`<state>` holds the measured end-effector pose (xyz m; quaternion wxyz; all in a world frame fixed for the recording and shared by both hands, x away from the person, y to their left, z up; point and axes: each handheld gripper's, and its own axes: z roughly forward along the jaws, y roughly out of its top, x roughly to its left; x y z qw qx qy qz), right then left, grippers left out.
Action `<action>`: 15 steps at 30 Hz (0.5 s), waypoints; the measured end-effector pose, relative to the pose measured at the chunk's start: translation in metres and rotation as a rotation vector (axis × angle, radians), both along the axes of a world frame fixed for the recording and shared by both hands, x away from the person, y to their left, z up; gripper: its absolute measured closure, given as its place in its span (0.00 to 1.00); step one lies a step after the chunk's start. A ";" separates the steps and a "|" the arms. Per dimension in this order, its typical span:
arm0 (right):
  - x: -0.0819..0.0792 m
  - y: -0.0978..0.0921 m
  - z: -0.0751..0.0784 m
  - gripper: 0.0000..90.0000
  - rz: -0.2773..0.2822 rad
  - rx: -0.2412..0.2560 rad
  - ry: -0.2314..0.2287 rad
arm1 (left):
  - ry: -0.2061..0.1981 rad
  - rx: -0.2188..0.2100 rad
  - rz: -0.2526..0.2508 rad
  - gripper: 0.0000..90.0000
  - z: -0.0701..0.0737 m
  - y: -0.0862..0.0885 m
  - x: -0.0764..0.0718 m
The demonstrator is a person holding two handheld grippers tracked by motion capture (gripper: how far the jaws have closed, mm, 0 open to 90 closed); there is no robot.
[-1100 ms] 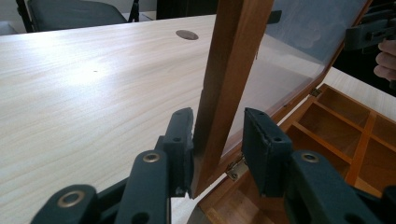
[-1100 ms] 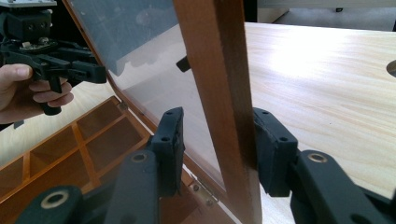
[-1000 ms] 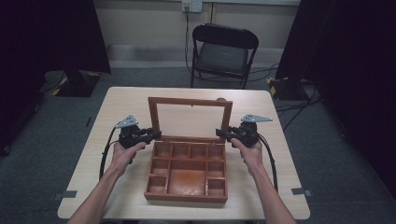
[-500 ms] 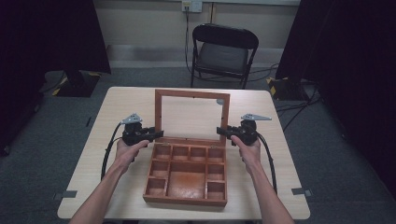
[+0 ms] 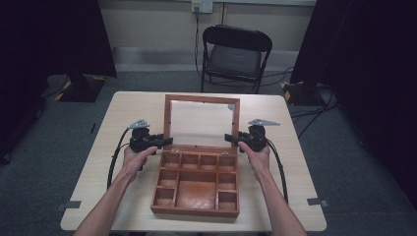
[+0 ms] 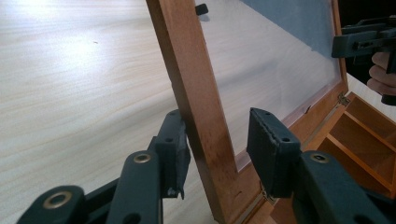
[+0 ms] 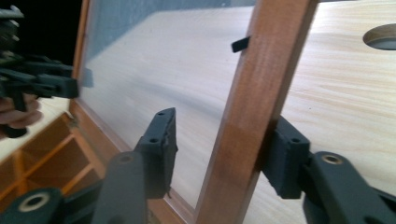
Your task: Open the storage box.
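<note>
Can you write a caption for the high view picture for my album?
Two grippers straddle the wooden box's raised lid.

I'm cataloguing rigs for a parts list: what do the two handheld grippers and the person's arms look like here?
Both the left gripper and the right gripper are black, each topped by a grey three-cornered plate, with a black cable trailing back past the forearm. Up close, the jaws are matte black links with brass-coloured pivot rivets and flat rectangular pads fixed by small screws. The forearms are bare; no sleeves reach into view.

— Any writing you can make out from here?
— None. The wooden box [image 5: 196,182], its glass lid [image 5: 201,120], the table [image 5: 123,113]: no label, brand or number legible.
</note>
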<state>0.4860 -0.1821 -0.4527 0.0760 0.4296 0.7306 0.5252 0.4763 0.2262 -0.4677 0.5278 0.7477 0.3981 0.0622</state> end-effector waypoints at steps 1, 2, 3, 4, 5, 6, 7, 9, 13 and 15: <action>0.001 0.002 0.001 0.53 -0.002 -0.017 -0.003 | 0.003 0.002 0.003 0.64 0.000 0.000 0.000; 0.002 0.003 0.002 0.53 -0.004 -0.017 0.002 | 0.004 0.005 0.003 0.63 0.000 0.000 0.000; 0.003 0.003 0.002 0.53 -0.005 -0.010 0.001 | 0.003 0.010 0.001 0.63 0.000 0.001 0.000; 0.004 0.004 0.002 0.53 -0.007 -0.004 0.003 | 0.006 0.011 0.001 0.63 0.000 0.001 0.001; 0.005 0.004 0.001 0.53 -0.009 0.002 0.007 | 0.010 0.006 0.002 0.62 0.000 0.001 0.001; 0.006 0.005 -0.001 0.52 -0.010 0.005 0.008 | 0.012 0.011 0.001 0.62 0.000 0.001 0.002; 0.006 0.005 -0.001 0.51 -0.012 0.005 0.009 | 0.015 0.002 0.005 0.61 0.000 0.001 0.002; 0.007 0.007 -0.003 0.50 -0.016 0.009 0.013 | 0.021 -0.012 0.003 0.55 -0.001 0.001 0.003; 0.010 0.012 -0.009 0.43 -0.030 0.012 0.025 | 0.040 -0.002 0.010 0.53 -0.005 0.000 0.006; 0.012 0.014 -0.012 0.41 -0.032 0.004 0.031 | 0.051 0.004 0.013 0.52 -0.007 -0.001 0.007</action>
